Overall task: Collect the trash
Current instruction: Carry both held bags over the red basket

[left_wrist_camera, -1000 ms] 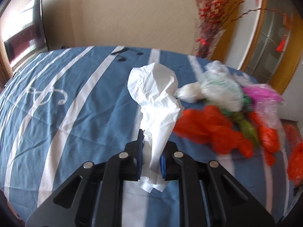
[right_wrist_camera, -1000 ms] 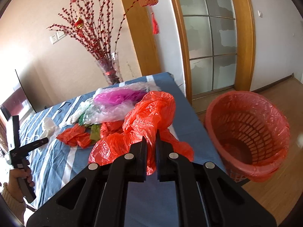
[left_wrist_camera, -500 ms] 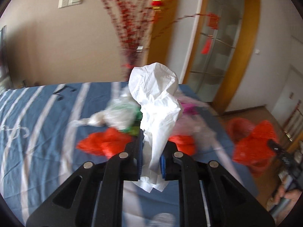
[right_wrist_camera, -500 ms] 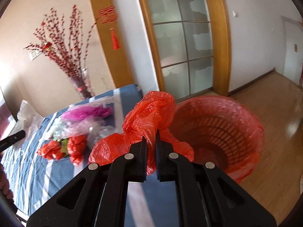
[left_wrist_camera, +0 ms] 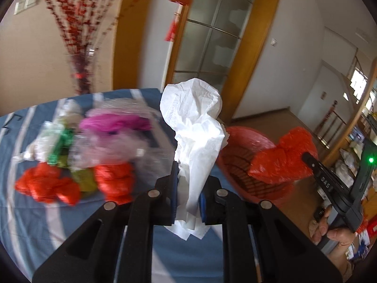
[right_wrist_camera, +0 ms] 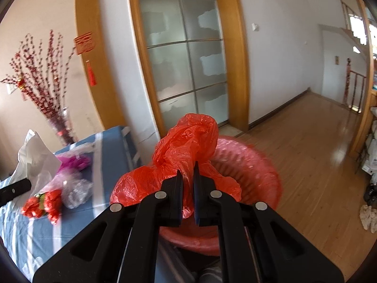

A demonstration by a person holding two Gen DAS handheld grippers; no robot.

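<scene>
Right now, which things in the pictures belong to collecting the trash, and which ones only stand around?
Belong to the job:
- white tissue, clamped in the left hand-held gripper
- red plastic bag, clamped in the right hand-held gripper
- red basket
- crumpled bags on the blue striped cloth

Only standing around:
- vase of red branches
- glass door
- red hanging ornament

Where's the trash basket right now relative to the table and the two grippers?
The red basket stands on the wood floor just off the table's end, directly behind the red bag in the right gripper; in the left view it's right of the white tissue.
</scene>
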